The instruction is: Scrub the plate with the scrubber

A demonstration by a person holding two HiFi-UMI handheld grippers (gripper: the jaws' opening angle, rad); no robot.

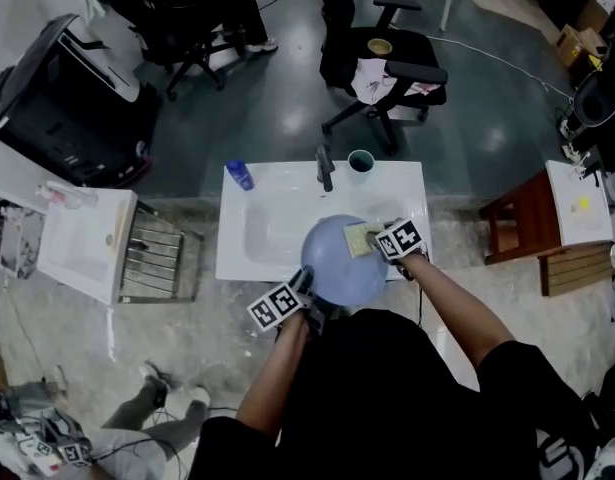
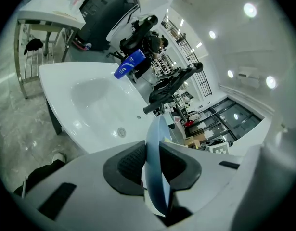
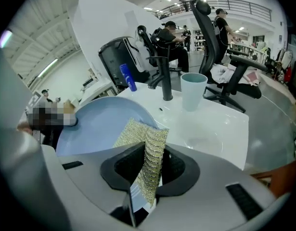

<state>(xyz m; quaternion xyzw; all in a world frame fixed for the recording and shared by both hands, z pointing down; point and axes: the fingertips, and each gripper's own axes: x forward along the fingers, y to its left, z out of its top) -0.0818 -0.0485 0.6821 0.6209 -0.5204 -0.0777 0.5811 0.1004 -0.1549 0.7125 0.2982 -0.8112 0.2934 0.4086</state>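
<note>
Dark-sleeved arms (image 1: pixel 457 313) of the person fill the lower head view and run forward to both tools. Subject item: the pale blue plate (image 1: pixel 337 263) is held in the air over the near rim of the white washbasin (image 1: pixel 267 233), tilted, with its face toward the person. The left gripper (image 1: pixel 305 290) has it by the lower left rim; in the left gripper view the fingers (image 2: pixel 131 165) stand narrow, both dark pads pressed on the thin edge. The right gripper (image 1: pixel 382 240) holds the yellow mesh scrubber (image 1: pixel 362 238); its fingers (image 3: pixel 126 165) are closed on a fold of the mesh, and the free part lies flat against the plate's upper right area. Assessment: both pick-ups are done, contact between scrubber and plate is made, and scrubbing appears to be in hand. No foam, water or soiling can be made out on the blue face, so the share already cleaned cannot be judged; the centre and left side appear to remain to be covered. Surroundings: a black faucet (image 1: pixel 325 168) stands at the basin's far edge, a teal cup (image 1: pixel 361 161) just beside it to the right, and a blue bottle (image 1: pixel 240 175) lies at the far left corner. A metal rack (image 1: pixel 157 263) stands left of the washbasin, a wooden stool (image 1: pixel 517 223) to the right, and an office chair (image 1: pixel 387 68) beyond.
</note>
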